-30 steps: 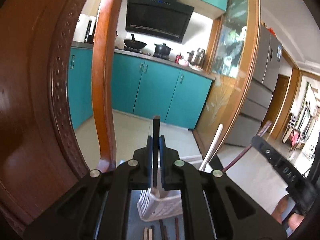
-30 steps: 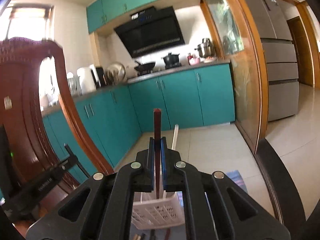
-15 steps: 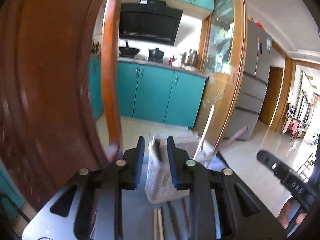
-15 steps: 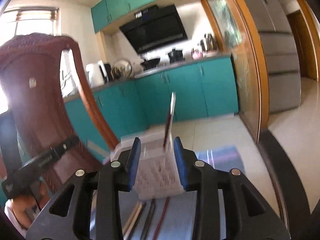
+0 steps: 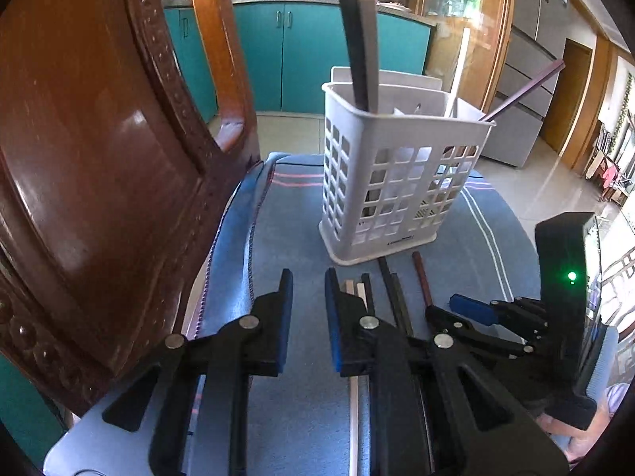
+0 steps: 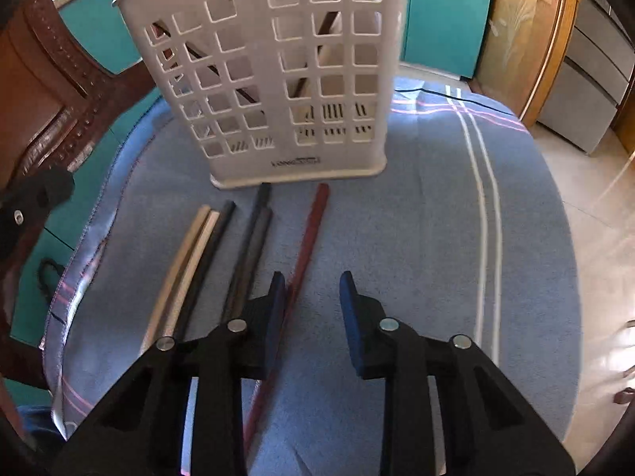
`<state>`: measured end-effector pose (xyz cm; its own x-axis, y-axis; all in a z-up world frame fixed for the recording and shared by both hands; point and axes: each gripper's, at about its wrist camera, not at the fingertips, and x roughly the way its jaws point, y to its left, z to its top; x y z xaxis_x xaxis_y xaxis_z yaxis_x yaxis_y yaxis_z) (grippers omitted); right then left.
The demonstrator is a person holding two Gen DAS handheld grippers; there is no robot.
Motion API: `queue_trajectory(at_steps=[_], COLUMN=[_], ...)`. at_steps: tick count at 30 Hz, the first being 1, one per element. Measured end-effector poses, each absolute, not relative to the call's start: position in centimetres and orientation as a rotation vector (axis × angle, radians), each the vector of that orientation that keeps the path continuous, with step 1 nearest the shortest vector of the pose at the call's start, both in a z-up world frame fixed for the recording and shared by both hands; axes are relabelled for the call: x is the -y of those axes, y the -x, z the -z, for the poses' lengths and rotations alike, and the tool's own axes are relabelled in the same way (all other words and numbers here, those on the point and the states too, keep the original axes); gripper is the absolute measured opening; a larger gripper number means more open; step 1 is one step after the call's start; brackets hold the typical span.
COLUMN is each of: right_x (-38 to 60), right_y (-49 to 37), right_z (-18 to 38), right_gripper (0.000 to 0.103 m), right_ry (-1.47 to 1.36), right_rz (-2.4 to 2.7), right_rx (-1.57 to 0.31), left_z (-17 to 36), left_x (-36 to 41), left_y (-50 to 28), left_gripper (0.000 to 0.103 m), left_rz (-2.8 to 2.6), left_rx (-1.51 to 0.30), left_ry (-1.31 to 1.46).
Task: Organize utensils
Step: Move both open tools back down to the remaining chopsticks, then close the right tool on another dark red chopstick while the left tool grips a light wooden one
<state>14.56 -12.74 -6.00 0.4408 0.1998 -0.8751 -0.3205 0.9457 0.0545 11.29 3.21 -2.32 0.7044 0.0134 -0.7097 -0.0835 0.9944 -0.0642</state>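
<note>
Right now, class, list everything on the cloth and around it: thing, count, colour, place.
Basket: one, white, upright on cloth.
Chopsticks in basket: four, dark, dark, white, reddish.
Loose chopsticks: six on cloth before basket; two cream, three dark, one red.
Cloth: one, blue, striped.
Chair: one, brown wood, left.
Cabinets: teal, behind.
Left hand-held gripper: black, open, empty.
Right hand-held gripper: black, open, beside red chopstick.

left wrist: aimed down along fingers (image 5: 283, 317), close | right wrist: steeper, closer | shared: white basket (image 5: 401, 182) (image 6: 278, 79), blue cloth (image 5: 293, 238) (image 6: 416, 218)
</note>
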Motion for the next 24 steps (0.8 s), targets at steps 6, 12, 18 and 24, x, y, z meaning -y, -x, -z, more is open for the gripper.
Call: queue_trajectory(at_steps=[6,12,18,24], right_x=[13.3,15.1,15.9,17.2], right_y=[-14.7,-14.9,-15.8,-16.0], right_z=[6.5,6.3,6.3,5.4], right_gripper=[0.009,0.006,0.007,0.008], right_ry=[0.121,0.067,0.051,0.0], right_rz=[-0.291,-0.249,-0.237,-0.241], right_rx=[-1.095,-1.12,-1.122,-1.087], left_z=[2.3,2.4,3.9,6.8], left_x=[-2.9,-2.5,-2.1,-3.9], left_y=[-12.1,-12.4,-12.8,-13.9], left_gripper=[0.017,0.017,0.029,0.033], left_rz=[-0.058,-0.061,-0.06,0.007], left_rx=[-0.797,-0.812,-0.859,-0.999], left_ry=[0.082,0.063,0.043,0.169])
